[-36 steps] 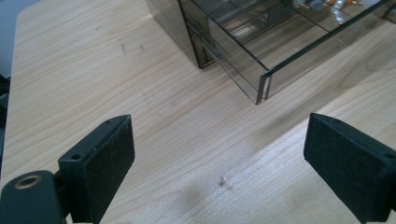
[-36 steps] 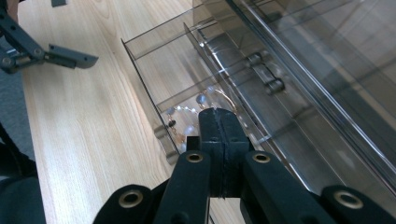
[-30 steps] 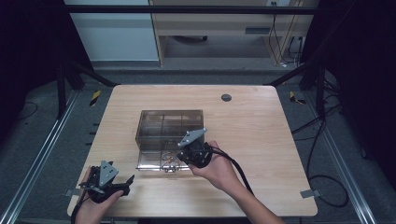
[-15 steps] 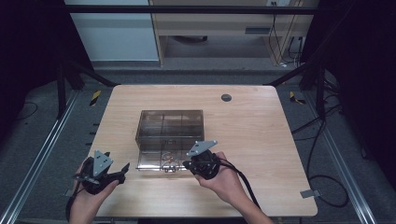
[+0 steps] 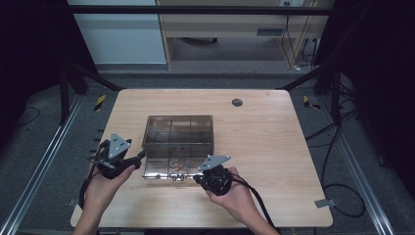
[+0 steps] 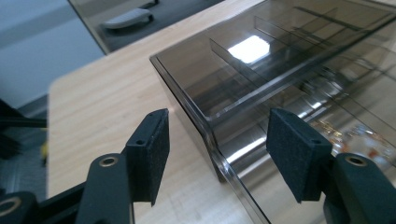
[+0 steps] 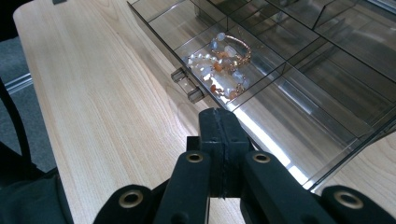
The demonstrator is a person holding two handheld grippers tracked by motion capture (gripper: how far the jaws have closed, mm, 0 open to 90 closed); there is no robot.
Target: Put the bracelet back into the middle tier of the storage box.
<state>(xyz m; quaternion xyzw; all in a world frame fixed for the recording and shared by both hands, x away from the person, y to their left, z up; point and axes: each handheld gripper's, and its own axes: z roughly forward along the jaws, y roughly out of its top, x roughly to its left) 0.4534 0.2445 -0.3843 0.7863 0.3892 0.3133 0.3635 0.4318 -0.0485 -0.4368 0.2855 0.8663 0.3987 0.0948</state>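
Your left hand-held gripper (image 5: 141, 156) has risen to the box's (image 5: 180, 128) near-left corner, jaws narrowing astride it, not gripping; right hand-held gripper (image 7: 219, 122) stays clenched, empty.

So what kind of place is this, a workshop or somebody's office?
Most likely a lab set up for recording handling tasks, not an office. A bare wooden table stands inside a dark metal frame, cables trail over the grey floor, and a person works a clear compartment box with two hand-held grippers.
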